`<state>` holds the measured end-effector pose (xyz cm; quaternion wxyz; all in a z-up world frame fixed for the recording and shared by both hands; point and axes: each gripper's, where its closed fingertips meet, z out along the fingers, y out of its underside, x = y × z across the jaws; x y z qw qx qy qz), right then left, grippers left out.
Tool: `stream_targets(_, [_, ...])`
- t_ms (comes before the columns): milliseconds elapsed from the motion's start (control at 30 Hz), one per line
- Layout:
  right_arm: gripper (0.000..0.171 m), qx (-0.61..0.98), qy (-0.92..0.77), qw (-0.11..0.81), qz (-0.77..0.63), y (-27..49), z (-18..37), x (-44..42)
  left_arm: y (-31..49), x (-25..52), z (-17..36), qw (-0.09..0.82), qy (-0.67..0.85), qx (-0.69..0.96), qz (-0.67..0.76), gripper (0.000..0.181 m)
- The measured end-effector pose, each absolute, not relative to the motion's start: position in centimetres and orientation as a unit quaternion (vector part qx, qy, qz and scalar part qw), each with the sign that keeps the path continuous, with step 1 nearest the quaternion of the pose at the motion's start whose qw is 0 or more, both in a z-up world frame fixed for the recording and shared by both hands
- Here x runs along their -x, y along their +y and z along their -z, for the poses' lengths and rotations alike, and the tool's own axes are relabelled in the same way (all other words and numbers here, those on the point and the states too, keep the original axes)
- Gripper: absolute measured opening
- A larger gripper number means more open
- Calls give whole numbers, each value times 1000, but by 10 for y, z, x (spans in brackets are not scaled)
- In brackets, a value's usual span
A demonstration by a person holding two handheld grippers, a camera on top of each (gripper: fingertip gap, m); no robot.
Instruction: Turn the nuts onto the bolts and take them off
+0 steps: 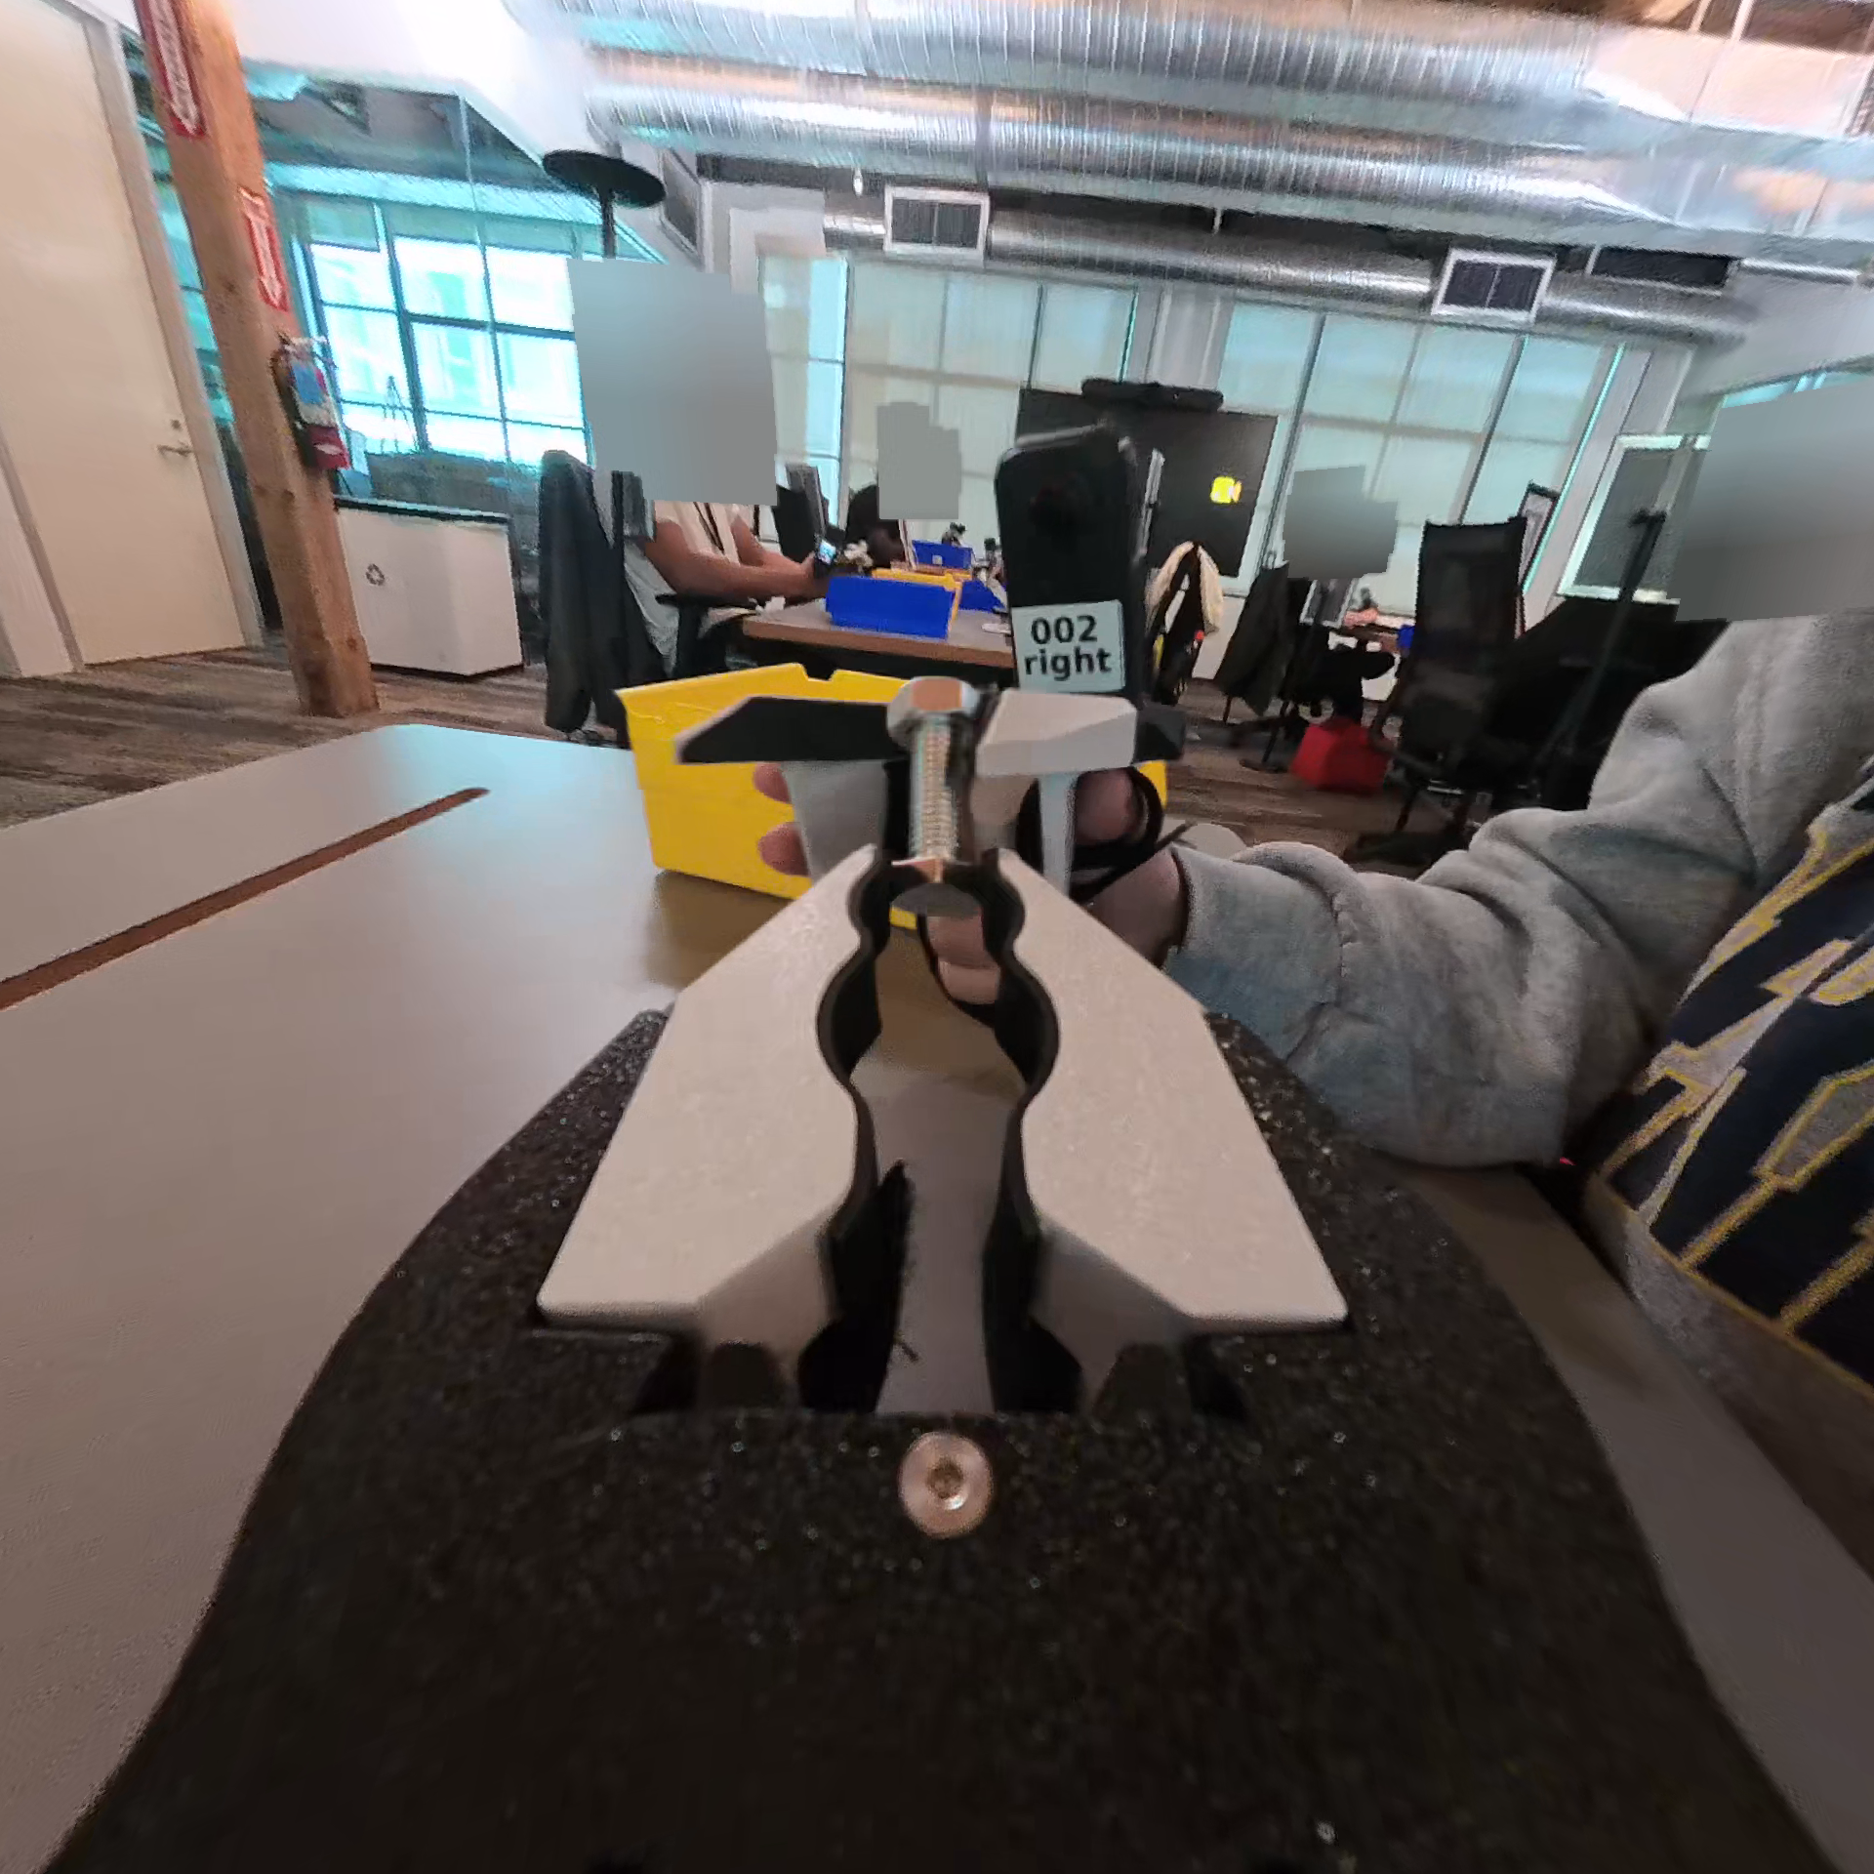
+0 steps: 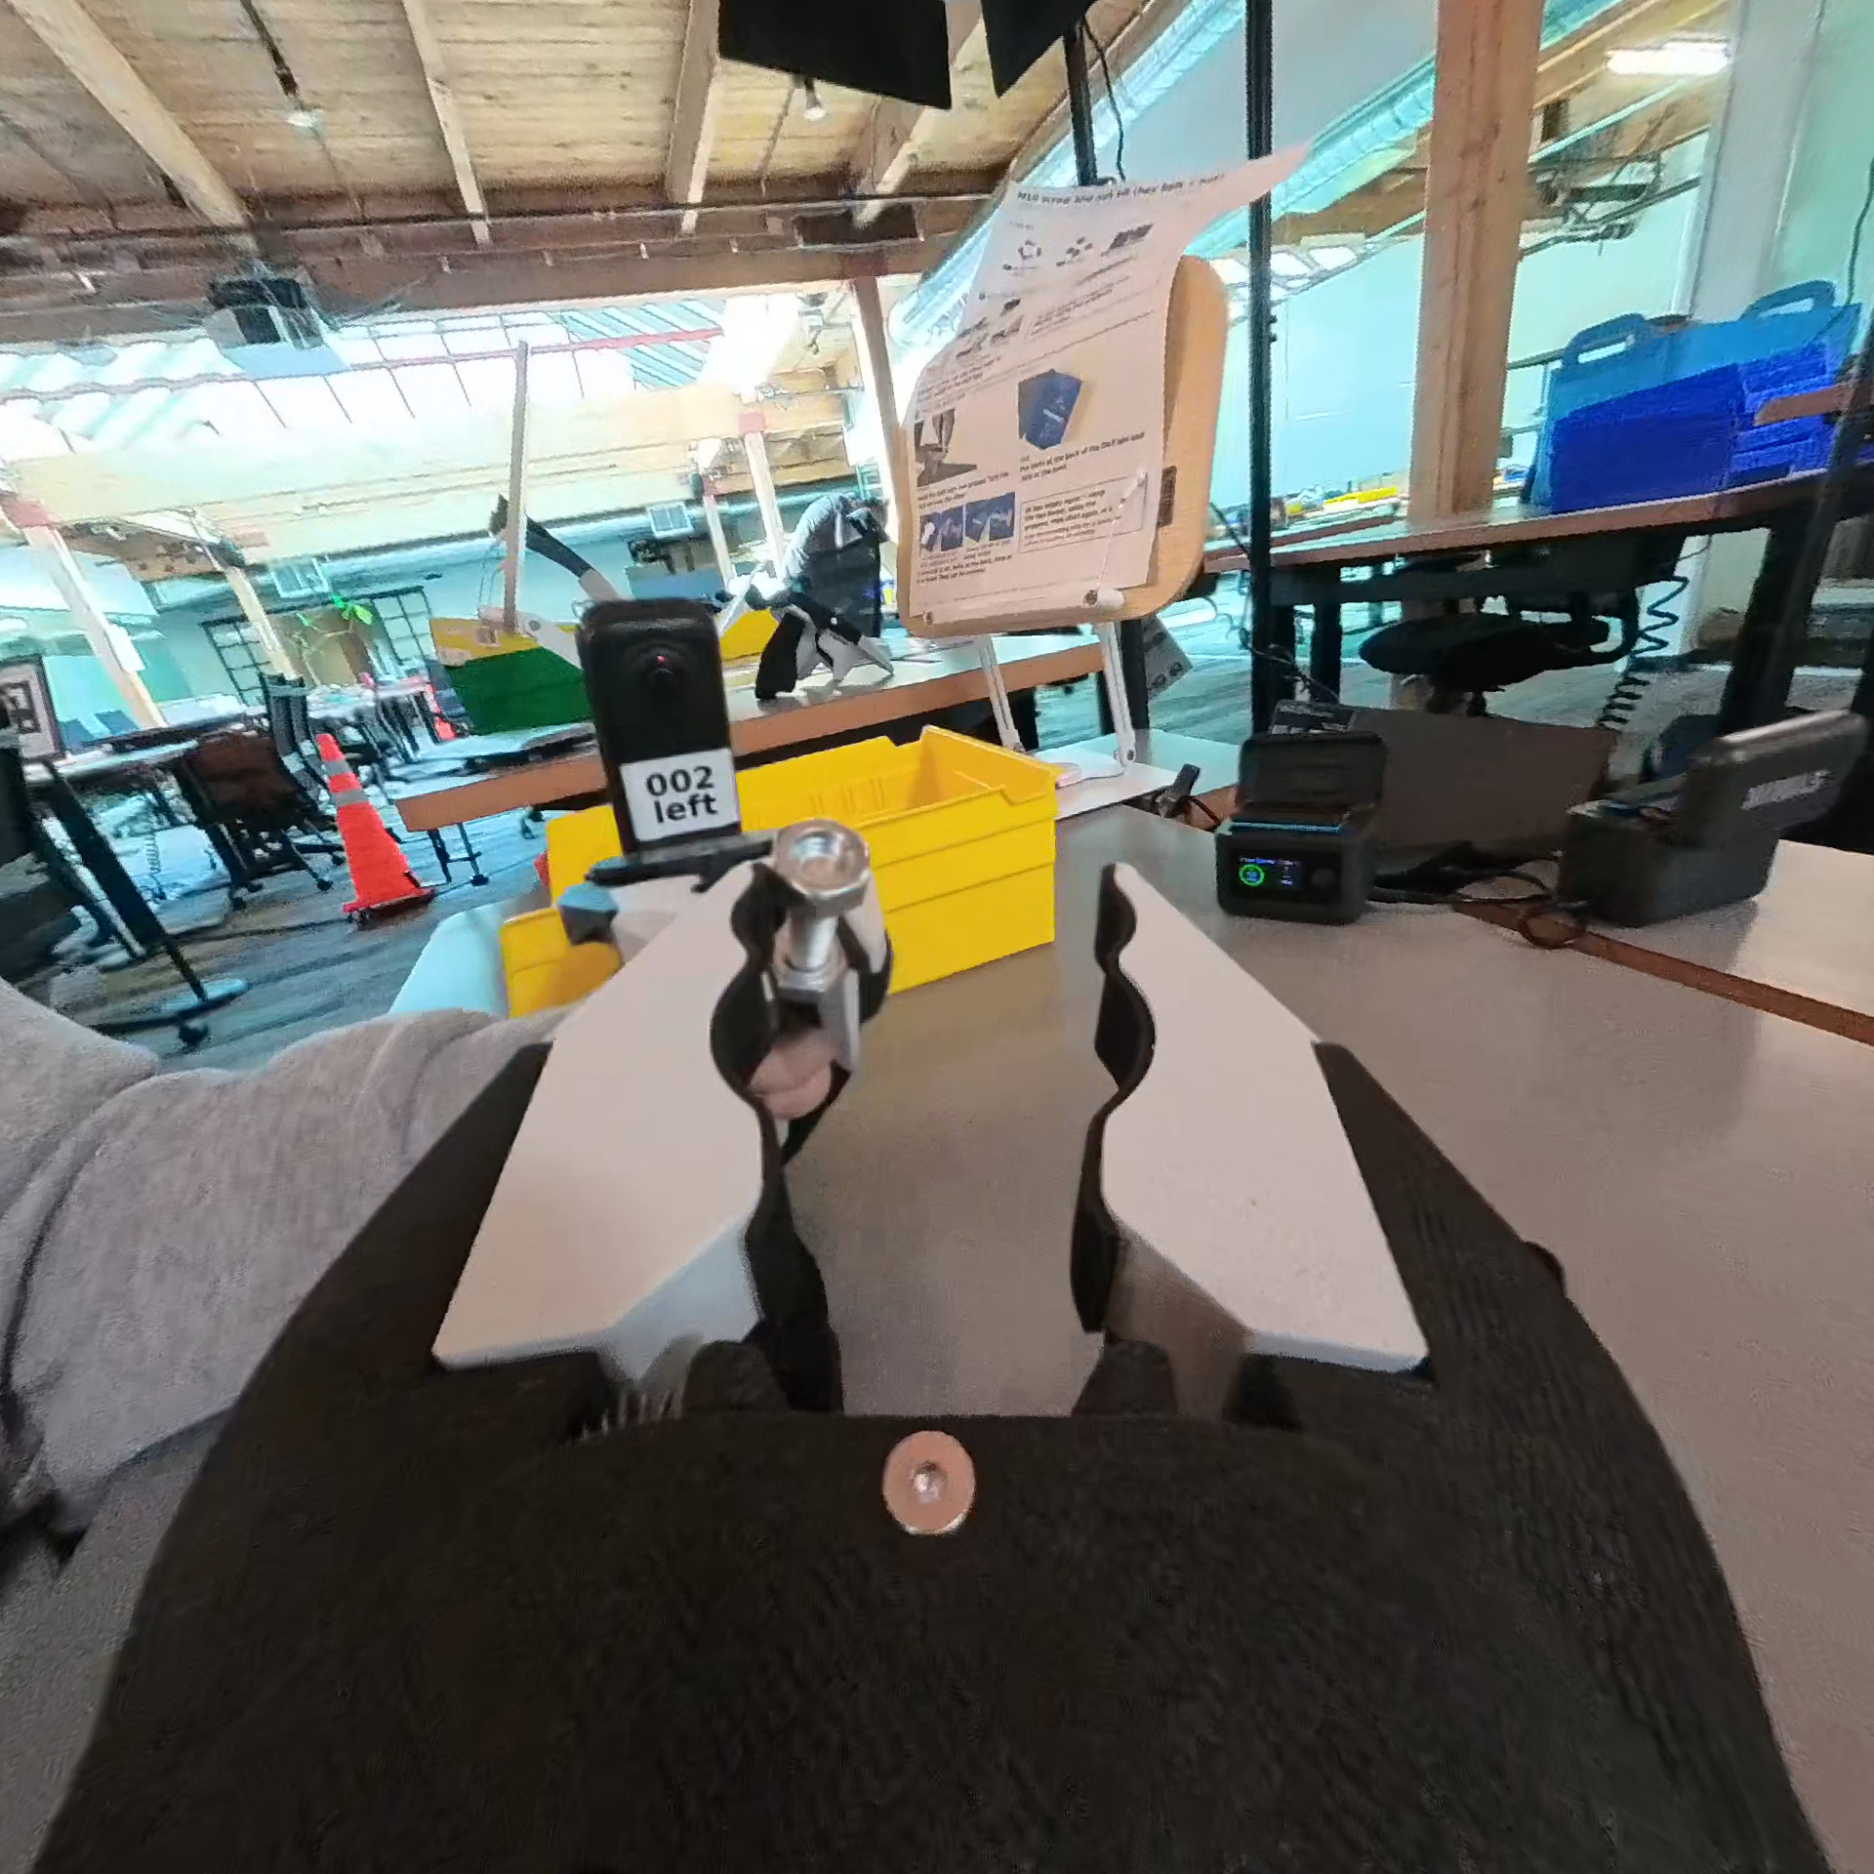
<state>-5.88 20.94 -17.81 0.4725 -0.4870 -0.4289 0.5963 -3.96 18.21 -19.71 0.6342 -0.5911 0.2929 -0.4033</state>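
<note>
A silver bolt (image 1: 938, 781) stands upright above the table, hex head on top. My left gripper (image 1: 933, 862) is shut on the nut (image 1: 928, 887) at the bolt's lower end. My right gripper (image 2: 943, 892) is open wide. The bolt head (image 2: 821, 862) lies between its fingertips, close to the left fingertip (image 2: 755, 903); I cannot tell whether they touch. In the left wrist view the right gripper (image 1: 938, 735) faces me with one finger on each side of the bolt head. In the right wrist view the left gripper (image 2: 816, 999) grips below the bolt's shank.
A yellow bin (image 2: 943, 811) stands on the grey table (image 1: 304, 1014) just behind the grippers. Two dark charger boxes (image 2: 1303, 852) with cables sit at the right, and a paper sheet on a stand (image 2: 1055, 436) behind. A grey sleeve (image 1: 1470, 963) reaches in. The tips of both grippers are at nearly the same place.
</note>
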Motion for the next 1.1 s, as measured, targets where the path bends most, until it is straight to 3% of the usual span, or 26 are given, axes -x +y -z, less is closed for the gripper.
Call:
stream_targets(300, [16, 438, -435, 439, -652, 187, 168, 57, 183, 31, 201, 630, 301, 596, 397, 16])
stream_targets(500, [16, 375, -469, 422, -679, 166, 160, 47, 162, 21, 192, 530, 281, 552, 579, 16])
stream_targets(633, [16, 426, -447, 447, -647, 187, 168, 53, 182, 29, 197, 571, 247, 584, 522, 16])
stream_targets(667, [16, 444, -442, 452, -635, 193, 172, 55, 188, 32, 203, 581, 250, 604, 485, 20])
stream_targets(733, [16, 477, -434, 464, -607, 204, 181, 60, 201, 40, 210, 607, 243, 640, 404, 61])
stream_targets(800, [16, 497, -429, 473, -588, 211, 187, 63, 211, 48, 216, 631, 246, 664, 316, 73])
stream_targets(967, [16, 516, -423, 482, -568, 214, 192, 68, 216, 48, 219, 667, 272, 675, 159, 47])
stream_targets(1100, [16, 514, -421, 482, -571, 211, 191, 70, 221, 42, 233, 644, 292, 699, 105, 35])
